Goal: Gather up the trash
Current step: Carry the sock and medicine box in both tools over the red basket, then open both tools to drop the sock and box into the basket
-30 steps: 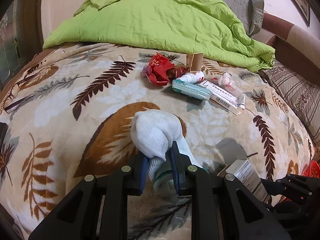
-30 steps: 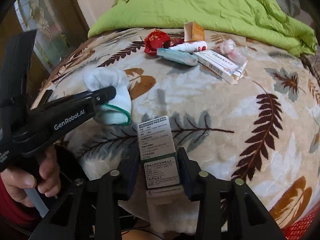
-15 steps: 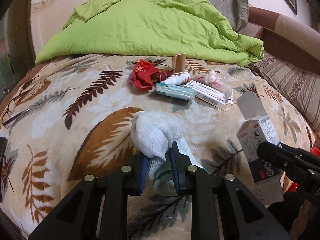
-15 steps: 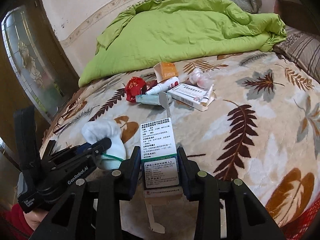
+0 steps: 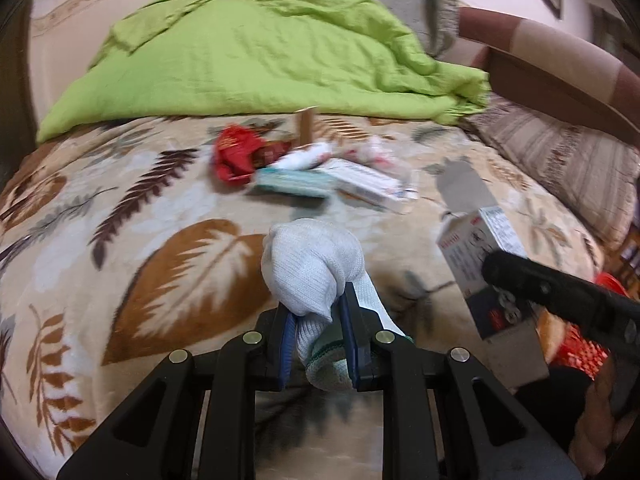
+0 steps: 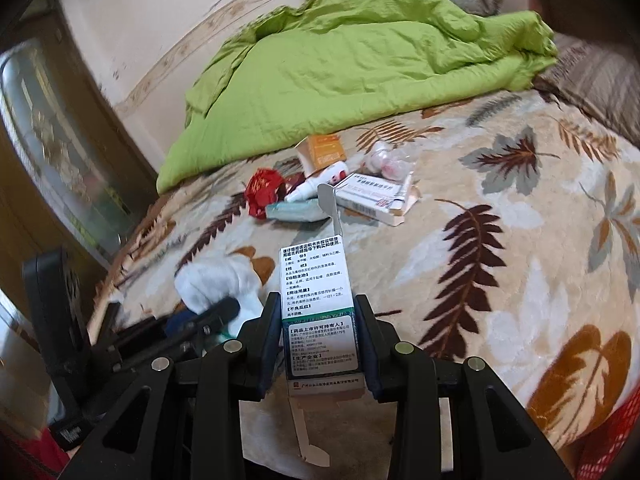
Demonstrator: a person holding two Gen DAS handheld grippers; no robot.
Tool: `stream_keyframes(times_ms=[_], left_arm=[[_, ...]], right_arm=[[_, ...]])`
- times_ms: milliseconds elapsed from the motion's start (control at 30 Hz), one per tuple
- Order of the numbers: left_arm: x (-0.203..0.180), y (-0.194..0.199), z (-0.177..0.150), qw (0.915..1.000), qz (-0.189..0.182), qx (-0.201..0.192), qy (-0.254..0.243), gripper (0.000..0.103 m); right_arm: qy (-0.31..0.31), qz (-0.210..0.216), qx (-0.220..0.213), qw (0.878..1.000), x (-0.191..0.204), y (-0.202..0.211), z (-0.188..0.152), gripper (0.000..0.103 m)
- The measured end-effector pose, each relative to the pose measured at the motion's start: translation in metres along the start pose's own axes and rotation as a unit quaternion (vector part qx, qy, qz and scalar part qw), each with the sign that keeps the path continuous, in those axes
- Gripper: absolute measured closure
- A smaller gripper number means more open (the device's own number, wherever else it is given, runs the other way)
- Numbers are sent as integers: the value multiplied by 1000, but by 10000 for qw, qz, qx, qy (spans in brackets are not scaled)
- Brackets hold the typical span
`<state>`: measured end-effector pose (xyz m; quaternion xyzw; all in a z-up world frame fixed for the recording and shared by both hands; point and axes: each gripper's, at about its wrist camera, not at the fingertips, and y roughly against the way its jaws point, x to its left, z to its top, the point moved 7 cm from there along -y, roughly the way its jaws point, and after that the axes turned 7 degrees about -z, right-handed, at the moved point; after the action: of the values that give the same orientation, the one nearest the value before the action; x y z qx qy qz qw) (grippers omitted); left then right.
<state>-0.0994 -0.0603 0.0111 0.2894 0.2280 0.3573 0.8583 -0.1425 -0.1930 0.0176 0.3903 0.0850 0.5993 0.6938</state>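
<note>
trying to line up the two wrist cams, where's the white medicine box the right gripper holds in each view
Left wrist view: the white medicine box is at the right edge, tilted, top flap open, held by the right gripper.
Right wrist view: it stands bottom centre, upright between the jaws, printed side facing the camera.
Shared landmark: the red wrapper on the leaf-print blanket, in front of the green quilt.

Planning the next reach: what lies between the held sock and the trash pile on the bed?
Only bare leaf-print blanket lies between the sock and the trash pile, as the left wrist view shows.
</note>
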Motion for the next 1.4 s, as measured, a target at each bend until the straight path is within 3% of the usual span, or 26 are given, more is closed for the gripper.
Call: stream_keyframes(times_ms=[233,400,567,733,900,1000,1033,1200,1400], left_arm=[[-66,8,8,9958,-755,81,-504,83],[-136,12,19,9861,-1360,111,-952,83],[-225,9,22,9666,-2127,291,-1402,83],[-308,0,7,9419,-2759,680,-1789,81],[-367,-9,-14,9244,-3002,912,-2168,79],[-381,-18,-21,9246,-2927,1042,-2203,51],[-380,-19,-21,9263,-2918,1034,-2149,50],[-353,-20,-9,9357,-2806,978,-1904,50],[-281,-12,8,9594,-2220,658,-1611,50]], right_arm=[[-641,-119,-253,9976,-53,58,7,65],[-995,-712,-654,9903,-112,123,4,65],[-1592,-1578,-957,9698,-190,190,-14,64],[-2112,-2137,-1096,9475,-247,238,-37,64],[-2388,-2439,-1145,9329,-281,262,-50,63],[-2418,-2571,-1079,9294,-291,264,-53,58],[-2420,-2596,-1090,9285,-292,265,-52,54],[-2304,-2640,-1224,9286,-288,267,-47,54],[-2097,-2085,-1177,9480,-254,240,-29,54]])
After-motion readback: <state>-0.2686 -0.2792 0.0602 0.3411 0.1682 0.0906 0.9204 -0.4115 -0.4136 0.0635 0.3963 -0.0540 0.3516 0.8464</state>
